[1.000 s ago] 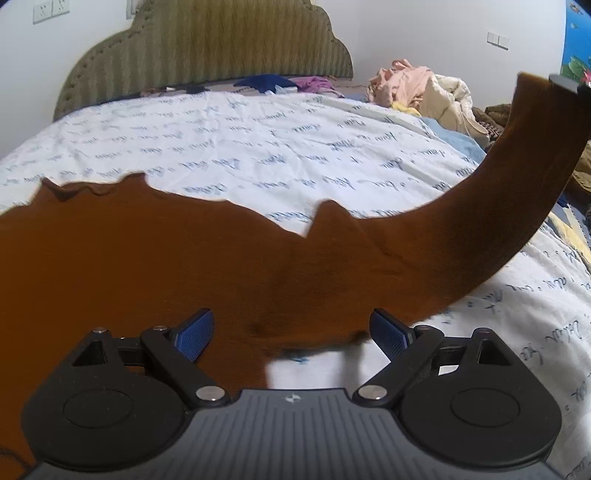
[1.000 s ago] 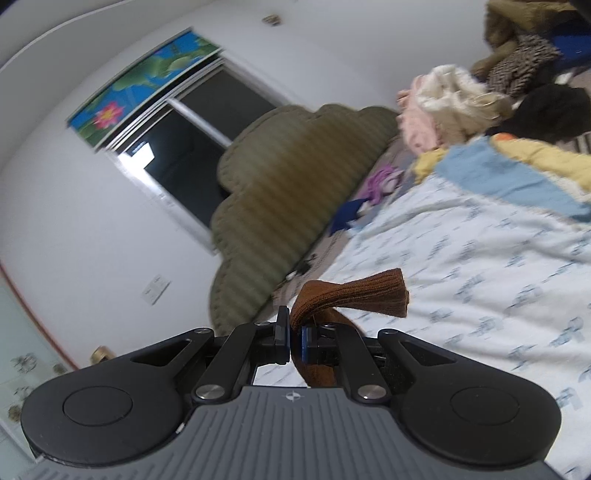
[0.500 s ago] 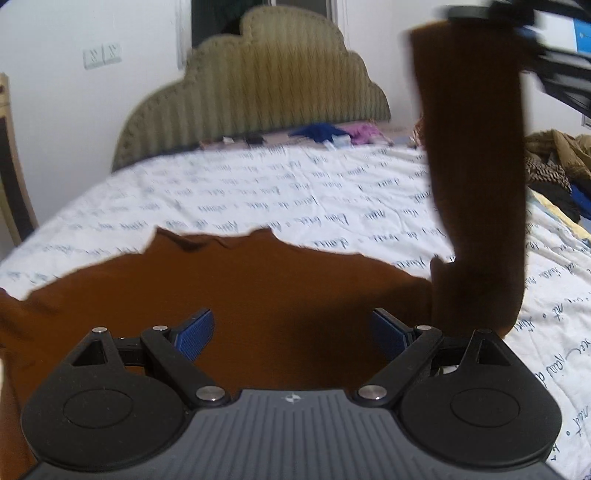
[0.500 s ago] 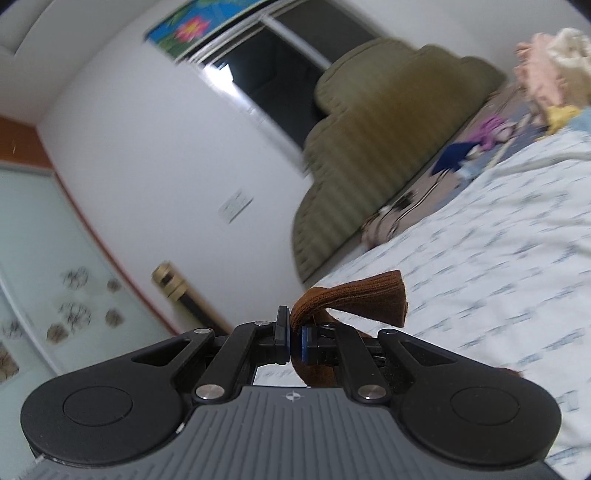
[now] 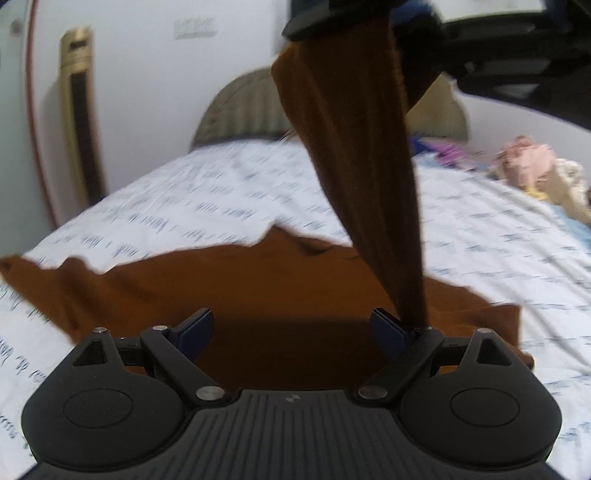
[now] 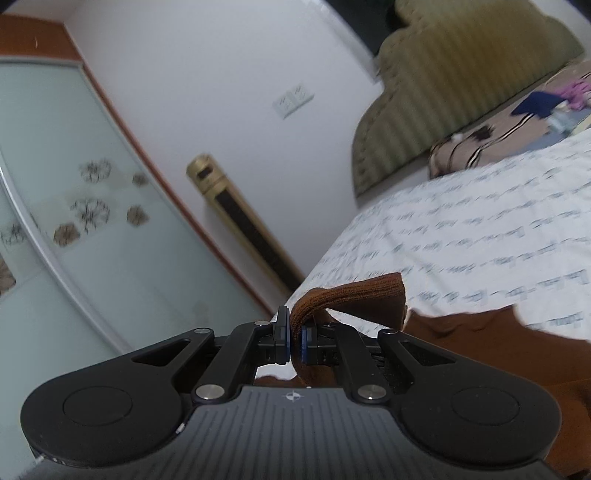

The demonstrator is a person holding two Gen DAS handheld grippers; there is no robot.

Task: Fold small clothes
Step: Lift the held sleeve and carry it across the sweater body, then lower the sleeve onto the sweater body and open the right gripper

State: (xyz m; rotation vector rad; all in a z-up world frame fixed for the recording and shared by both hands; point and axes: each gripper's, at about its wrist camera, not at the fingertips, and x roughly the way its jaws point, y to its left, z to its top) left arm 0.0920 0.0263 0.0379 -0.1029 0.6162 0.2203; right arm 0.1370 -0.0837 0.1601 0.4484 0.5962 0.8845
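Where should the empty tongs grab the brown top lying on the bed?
My guess: the free corner of the brown top at the right, coming in low from the near side. The left tongs are open, and that edge lies flat on the bed sheet, away from the sleeve the right tongs lift.

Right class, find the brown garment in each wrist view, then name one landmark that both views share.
Left wrist view: the brown garment lies across the middle on the bed, one strip rising to the right claw at top.
Right wrist view: its cuff sits low centre, pinched in the right claw; the rest spreads lower right.
Shared landmark: the gold floor-standing unit.
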